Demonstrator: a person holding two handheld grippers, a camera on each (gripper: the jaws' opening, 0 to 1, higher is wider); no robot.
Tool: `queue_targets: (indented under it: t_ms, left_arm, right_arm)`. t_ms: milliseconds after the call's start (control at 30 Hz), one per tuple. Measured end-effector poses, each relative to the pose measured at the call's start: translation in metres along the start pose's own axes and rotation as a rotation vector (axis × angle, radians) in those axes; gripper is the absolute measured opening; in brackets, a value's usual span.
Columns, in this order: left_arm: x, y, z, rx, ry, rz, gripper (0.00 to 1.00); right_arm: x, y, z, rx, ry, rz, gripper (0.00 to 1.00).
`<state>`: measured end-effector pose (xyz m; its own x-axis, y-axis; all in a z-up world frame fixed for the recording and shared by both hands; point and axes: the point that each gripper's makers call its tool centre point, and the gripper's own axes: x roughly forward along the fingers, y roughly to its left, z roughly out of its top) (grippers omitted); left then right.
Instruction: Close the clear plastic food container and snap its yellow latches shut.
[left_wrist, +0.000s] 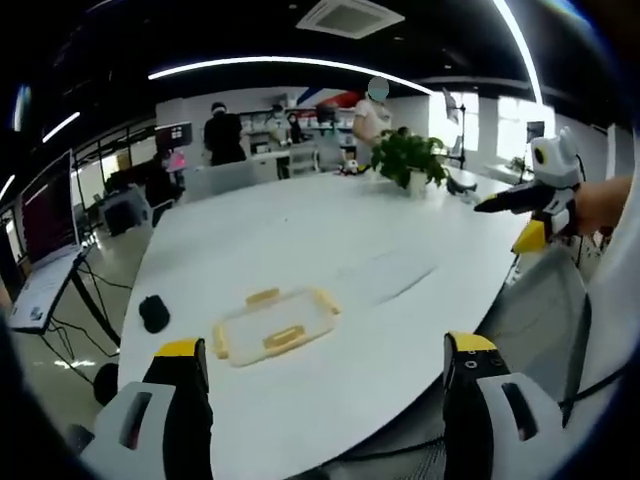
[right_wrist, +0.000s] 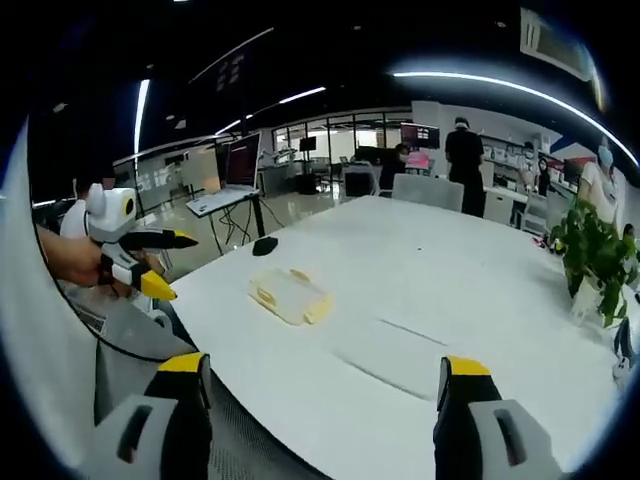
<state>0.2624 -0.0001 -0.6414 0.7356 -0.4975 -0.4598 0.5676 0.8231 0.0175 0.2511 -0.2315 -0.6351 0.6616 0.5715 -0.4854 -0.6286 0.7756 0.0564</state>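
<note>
Left gripper (left_wrist: 325, 365) jaws wide apart, empty, low at 6 o'clock. Right gripper (right_wrist: 320, 385) likewise wide, empty. Clear container (left_wrist: 272, 325) with yellow latches on white table (left_wrist: 400, 270), toward 12 o'clock, untouched; lid state unclear. Black mouse (left_wrist: 153, 312) at 9 o'clock of container.

No text, label, brand, number or sign is showing clearly enough to be read in either view. Monitor screens (right_wrist: 243, 158) at the far desks are glowing, but whatever is standing on them is staying too small and blurred to make out, and the clear container (left_wrist: 273, 325) lying on the white counter (left_wrist: 330, 250) is carrying no legible marking.
</note>
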Motion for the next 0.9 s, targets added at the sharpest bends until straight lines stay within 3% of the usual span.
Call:
queue_targets:
  t_ms: [133, 367, 667, 900]
  left_arm:
    - [0.002, -0.001, 0.005, 0.045, -0.007, -0.046, 0.98]
    - [0.005, 0.01, 0.007, 0.052, 0.009, -0.128, 0.96]
    - [0.014, 0.038, 0.011, 0.099, 0.041, -0.158, 0.96]
    - [0.023, 0.047, 0.015, 0.13, 0.054, -0.21, 0.97]
  right_arm:
    - [0.009, 0.002, 0.007, -0.035, 0.002, 0.022, 0.95]
    - [0.028, 0.009, 0.024, -0.106, 0.007, 0.09, 0.99]
    - [0.051, 0.015, 0.032, -0.186, 0.037, 0.166, 0.99]
    - [0.077, 0.024, 0.041, -0.268, 0.053, 0.236, 0.99]
